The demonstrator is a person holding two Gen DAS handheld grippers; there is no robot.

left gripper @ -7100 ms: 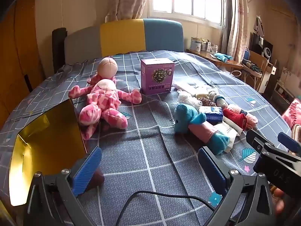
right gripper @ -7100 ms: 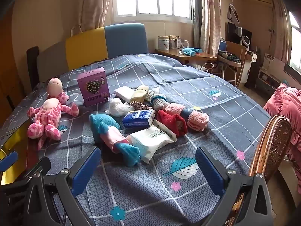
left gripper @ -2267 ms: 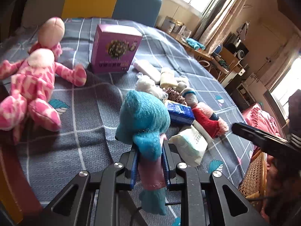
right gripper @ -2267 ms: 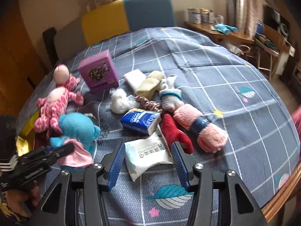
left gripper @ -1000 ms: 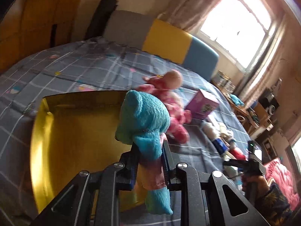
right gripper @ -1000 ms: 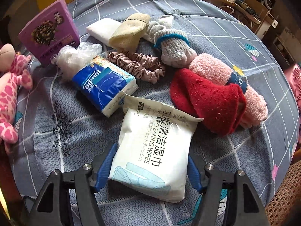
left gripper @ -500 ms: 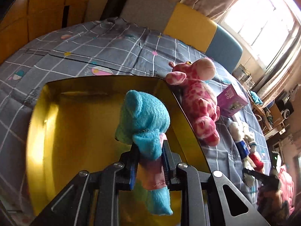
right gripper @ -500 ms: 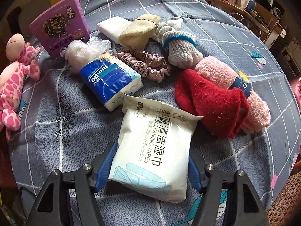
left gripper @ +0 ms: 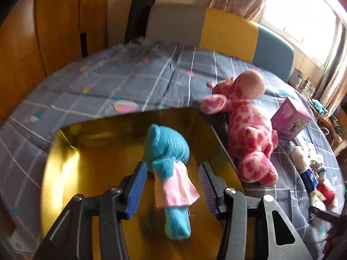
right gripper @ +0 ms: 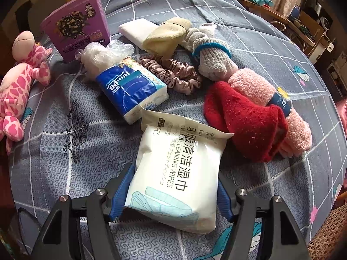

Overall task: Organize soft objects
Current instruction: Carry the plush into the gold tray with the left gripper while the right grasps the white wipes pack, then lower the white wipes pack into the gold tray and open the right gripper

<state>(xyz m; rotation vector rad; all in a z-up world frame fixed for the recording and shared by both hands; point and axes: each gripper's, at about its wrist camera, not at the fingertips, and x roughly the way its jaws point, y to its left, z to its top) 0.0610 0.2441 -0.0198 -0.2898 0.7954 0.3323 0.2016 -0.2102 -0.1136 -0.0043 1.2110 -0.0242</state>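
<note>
We see our left tool [left gripper: 171, 186] spread wide, released, the fluffy blue plush toy in a pink dress [left gripper: 168, 169] lying in the shiny gold tray [left gripper: 65, 162], our right tool [right gripper: 173, 190] clenched on the white wet-wipes pack [right gripper: 177, 173] on the grey checked bedspread [right gripper: 65, 151].

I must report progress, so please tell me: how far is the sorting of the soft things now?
Done: the blue toy lies in the gold tray; the left tool is open around it. In hand: the right tool straddles the wipes pack, apparently pressing it. Left: the pink giraffe, tissues, scrunchie and socks lie on the bed.
</note>
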